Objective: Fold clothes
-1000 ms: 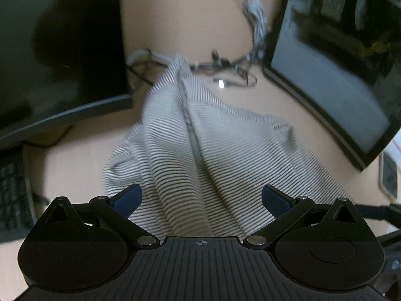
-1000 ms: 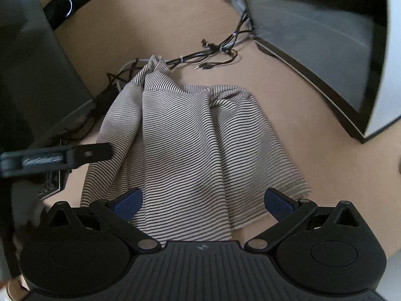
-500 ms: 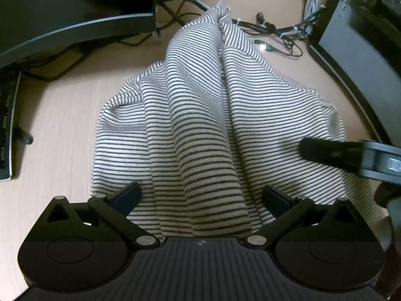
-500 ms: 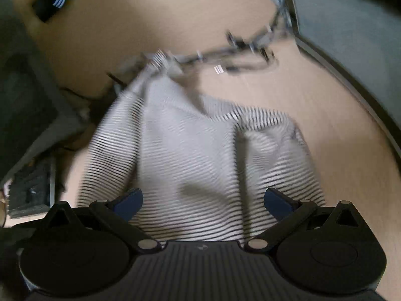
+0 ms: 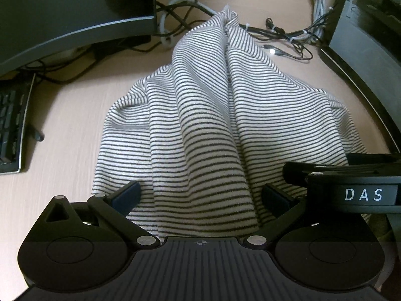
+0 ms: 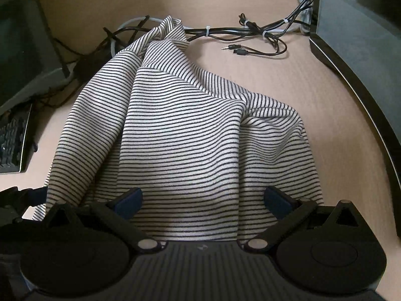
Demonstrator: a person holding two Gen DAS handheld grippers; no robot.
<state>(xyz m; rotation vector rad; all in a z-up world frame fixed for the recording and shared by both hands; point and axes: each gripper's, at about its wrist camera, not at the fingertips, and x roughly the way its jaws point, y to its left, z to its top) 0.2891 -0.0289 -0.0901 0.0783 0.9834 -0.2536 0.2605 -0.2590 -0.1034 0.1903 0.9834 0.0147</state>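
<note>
Tools left (image 5: 200, 197) and right (image 6: 203, 199) both spread wide over rumpled striped garment (image 5: 213, 130).

1 striped garment (image 5: 205, 130), 2 monitors (image 5: 70, 7).

Office desk: monitor (image 5: 75, 7), keyboard (image 5: 12, 125), cables (image 6: 250, 30)

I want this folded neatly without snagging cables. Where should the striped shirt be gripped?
Grip the striped shirt by its near hem, one claw at each corner, coming in low from the near side. That edge lies flat and free; the far tip sits on the cables.
</note>
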